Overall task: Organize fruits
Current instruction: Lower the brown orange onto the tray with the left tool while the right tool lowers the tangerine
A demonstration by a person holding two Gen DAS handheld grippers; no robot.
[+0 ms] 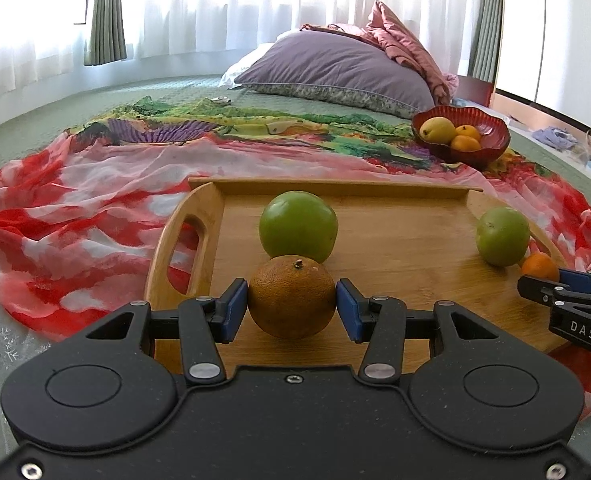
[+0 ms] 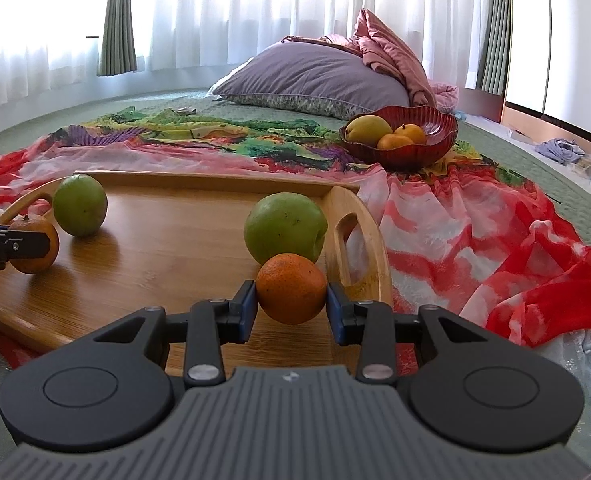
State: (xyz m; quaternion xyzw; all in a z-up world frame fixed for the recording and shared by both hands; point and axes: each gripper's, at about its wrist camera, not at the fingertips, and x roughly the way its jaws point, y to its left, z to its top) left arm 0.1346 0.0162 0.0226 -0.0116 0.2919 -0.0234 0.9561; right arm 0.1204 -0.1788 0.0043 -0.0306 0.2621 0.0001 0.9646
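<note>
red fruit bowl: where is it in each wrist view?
Left wrist: red fruit bowl at upper right, on the patterned cloth beyond the wooden tray's far right corner.
Right wrist: bowl right of centre, upper half, beyond the tray.
Shared landmark: purple pillow behind it.

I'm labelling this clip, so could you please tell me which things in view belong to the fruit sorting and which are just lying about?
Part of the job:
- dull orange in left gripper
- bright orange in right gripper
- two green apples
- wooden tray
- red bowl with fruit

Lying about:
- purple pillow
- pink quilt
- patterned scarf
</note>
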